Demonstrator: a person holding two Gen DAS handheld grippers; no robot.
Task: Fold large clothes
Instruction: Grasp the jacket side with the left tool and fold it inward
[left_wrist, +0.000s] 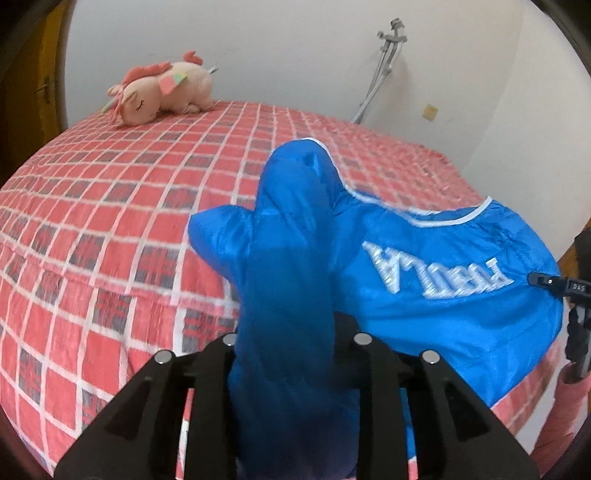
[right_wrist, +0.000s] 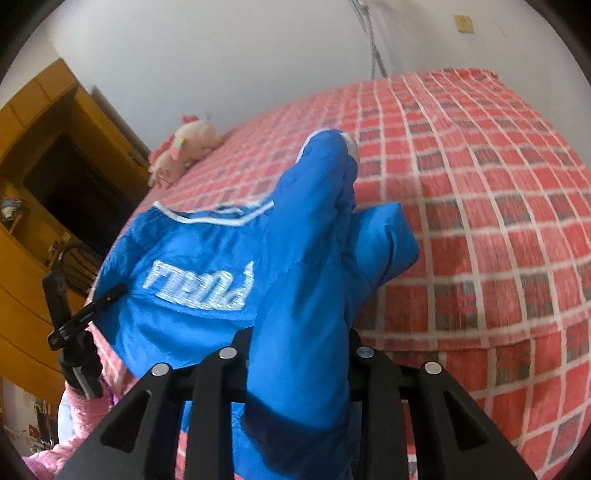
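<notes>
A shiny blue jacket (left_wrist: 443, 325) with white lettering and white piping hangs between my two grippers over the bed. In the left wrist view a bunched fold of it rises between the fingers of my left gripper (left_wrist: 288, 295) and hides the fingertips. A similar fold of the jacket (right_wrist: 177, 325) covers the tips of my right gripper (right_wrist: 299, 302) in the right wrist view. Both grippers look shut on the cloth. The jacket's middle sags between the two grips. One black finger of the right gripper (left_wrist: 546, 282) shows at the jacket's right edge, and the left gripper (right_wrist: 92, 306) shows at its left edge.
The bed (left_wrist: 110, 206) has a red checked cover (right_wrist: 480, 221). A pink plush toy (left_wrist: 162, 92) lies at its far corner by the white wall. A grey metal crutch (left_wrist: 384, 62) leans on the wall. A wooden wardrobe (right_wrist: 37, 147) stands left. A pink sleeve (right_wrist: 74, 424) is behind the left gripper.
</notes>
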